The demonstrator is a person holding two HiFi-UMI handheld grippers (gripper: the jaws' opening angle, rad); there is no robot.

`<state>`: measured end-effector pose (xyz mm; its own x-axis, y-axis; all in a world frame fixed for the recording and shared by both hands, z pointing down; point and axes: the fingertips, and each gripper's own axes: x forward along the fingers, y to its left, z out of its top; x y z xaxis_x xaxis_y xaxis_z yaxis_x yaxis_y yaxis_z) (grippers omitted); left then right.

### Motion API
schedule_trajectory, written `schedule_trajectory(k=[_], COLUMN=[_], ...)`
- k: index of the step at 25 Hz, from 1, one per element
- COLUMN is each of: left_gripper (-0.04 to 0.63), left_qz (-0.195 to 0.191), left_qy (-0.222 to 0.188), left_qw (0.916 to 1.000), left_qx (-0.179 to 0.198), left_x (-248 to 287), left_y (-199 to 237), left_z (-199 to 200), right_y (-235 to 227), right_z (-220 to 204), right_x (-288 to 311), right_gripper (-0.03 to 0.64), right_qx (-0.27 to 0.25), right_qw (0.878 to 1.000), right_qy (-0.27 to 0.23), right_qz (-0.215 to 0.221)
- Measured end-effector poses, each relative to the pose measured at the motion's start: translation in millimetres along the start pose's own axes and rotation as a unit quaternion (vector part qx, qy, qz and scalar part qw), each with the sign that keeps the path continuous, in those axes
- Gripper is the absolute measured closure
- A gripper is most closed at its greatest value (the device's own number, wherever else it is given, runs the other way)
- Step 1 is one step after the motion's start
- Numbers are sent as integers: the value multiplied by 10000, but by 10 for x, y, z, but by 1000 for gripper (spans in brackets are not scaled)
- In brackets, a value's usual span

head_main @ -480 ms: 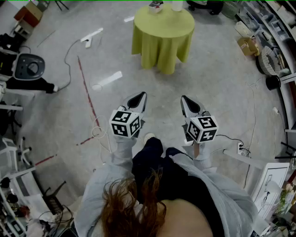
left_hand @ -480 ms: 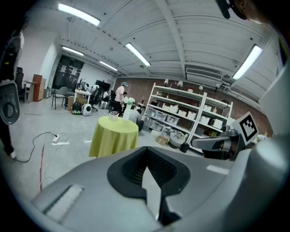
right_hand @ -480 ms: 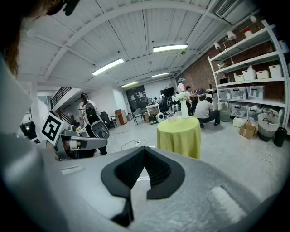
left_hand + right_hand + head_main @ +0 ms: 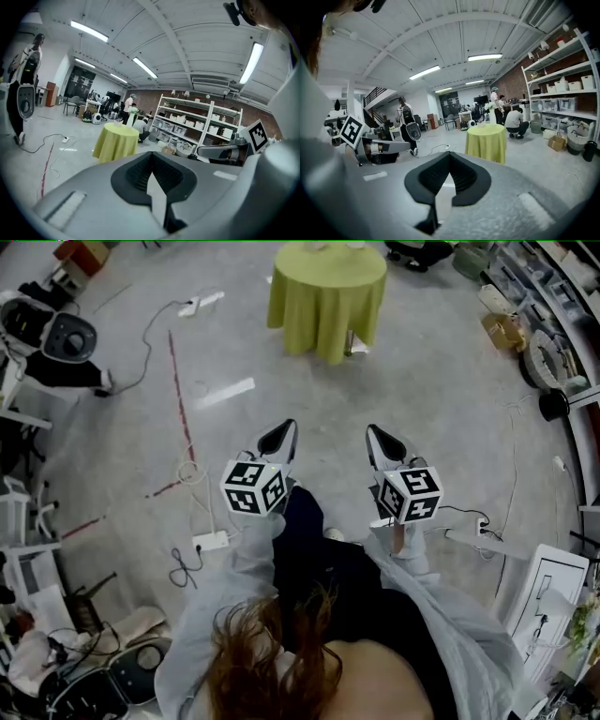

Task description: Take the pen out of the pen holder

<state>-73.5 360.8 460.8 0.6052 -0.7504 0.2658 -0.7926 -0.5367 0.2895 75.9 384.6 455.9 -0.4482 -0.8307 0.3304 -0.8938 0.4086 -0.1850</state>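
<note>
Head view: left tongs (image 4: 281, 439) and right tongs (image 4: 380, 444) were side by side over the grey floor (image 4: 450, 381), well apart from the green-draped round counter (image 4: 326, 296) at the top edge.
Left gripper view: tongs pressed together, empty. Small items sat on the counter; pen and pen holder too small to tell, axis unreadable.
Right gripper view: tongs pressed together, empty. Shelves (image 4: 562, 108) at right, a crouching person (image 4: 516, 123) beside the counter.

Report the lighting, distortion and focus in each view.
Head view: dim, flat light with no hard shadows; the edges bow, and the green-draped table is cropped at the top. Left gripper view: fisheye with black corners; the ceiling strip lights blow out white; the left gripper looks soft up close. Right gripper view: same dark vignette and glaring lights; the right gripper is blurry, the table beyond sharper.
</note>
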Motion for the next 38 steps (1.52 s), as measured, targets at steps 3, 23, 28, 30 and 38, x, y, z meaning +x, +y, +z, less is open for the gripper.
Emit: schedule_trajectory(k=[3, 23, 28, 30, 38], left_gripper=[578, 578, 578, 578, 578], left_qz=[12, 124, 33, -20, -145], left_qy=[-8, 77, 160, 166, 162], left_qw=[10000, 9995, 9994, 9994, 9994], left_qx=[44, 285, 317, 305, 265], left_x=[-134, -318, -31, 118, 739], left_y=[-228, -656, -569, -514, -80], left_z=[-96, -211, -161, -110, 349], right_y=[43, -192, -339, -422, -716], right_z=[-30, 18, 81, 136, 546], right_x=[-222, -688, -497, -387, 234], right_gripper=[615, 322, 322, 322, 322], right_qx=[-101, 177, 180, 171, 88], right_qw=[9999, 9982, 9985, 9986, 9989], right_qy=[-11, -557, -507, -483, -396], right_qz=[108, -102, -112, -148, -246])
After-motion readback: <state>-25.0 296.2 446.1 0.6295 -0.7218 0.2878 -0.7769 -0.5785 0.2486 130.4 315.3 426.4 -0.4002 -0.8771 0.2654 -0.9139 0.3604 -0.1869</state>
